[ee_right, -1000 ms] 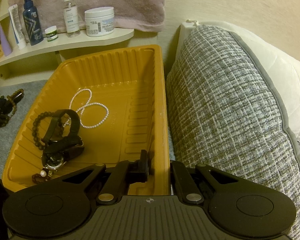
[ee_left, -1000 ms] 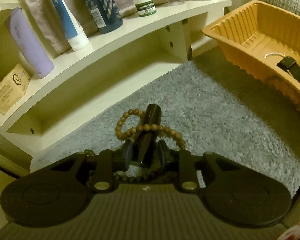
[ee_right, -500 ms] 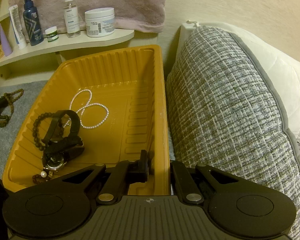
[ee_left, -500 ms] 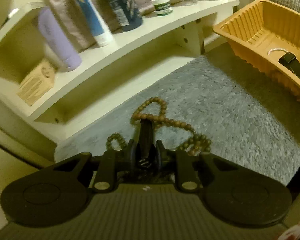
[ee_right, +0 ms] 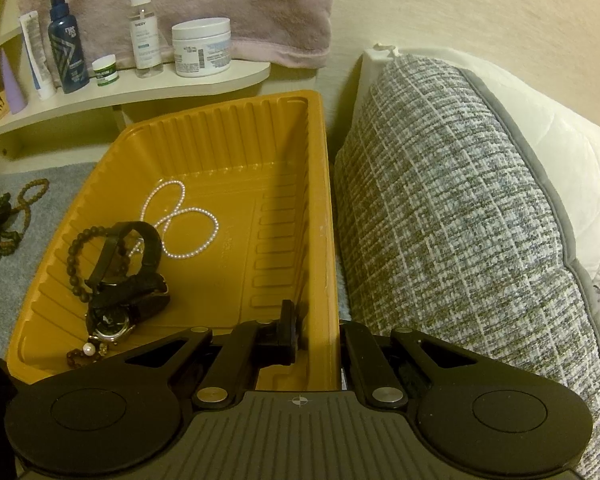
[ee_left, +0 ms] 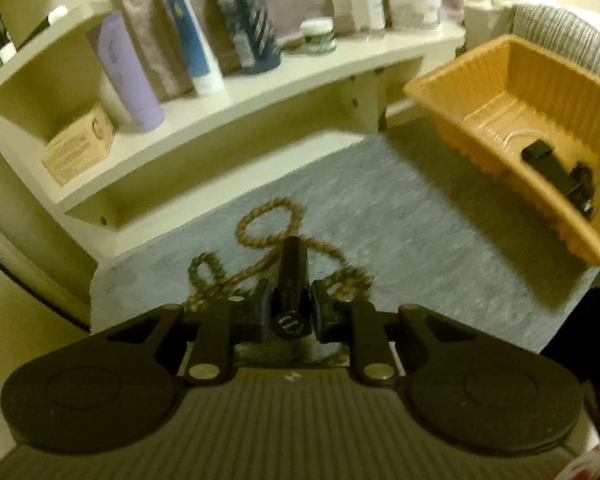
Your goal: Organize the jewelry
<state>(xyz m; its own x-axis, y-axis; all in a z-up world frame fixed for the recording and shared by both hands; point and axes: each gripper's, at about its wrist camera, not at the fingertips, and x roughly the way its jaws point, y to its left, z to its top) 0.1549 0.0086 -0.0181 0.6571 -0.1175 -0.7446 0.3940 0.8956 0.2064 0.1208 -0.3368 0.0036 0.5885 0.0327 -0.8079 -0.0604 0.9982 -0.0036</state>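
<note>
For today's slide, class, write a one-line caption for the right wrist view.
Right claw grips the orange tray's rim; pearl necklace and black watch lie inside, beside a tweed cushion.

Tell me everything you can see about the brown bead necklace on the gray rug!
The brown bead necklace is a long string of small round beads that look wooden. It lies in loose loops on the fuzzy gray rug, just in front of the white shelf and apart from the orange tray. The left gripper is shut on a dark stick-like piece with the strand draped across it. The picture is blurry, so finer details are unclear.
</note>
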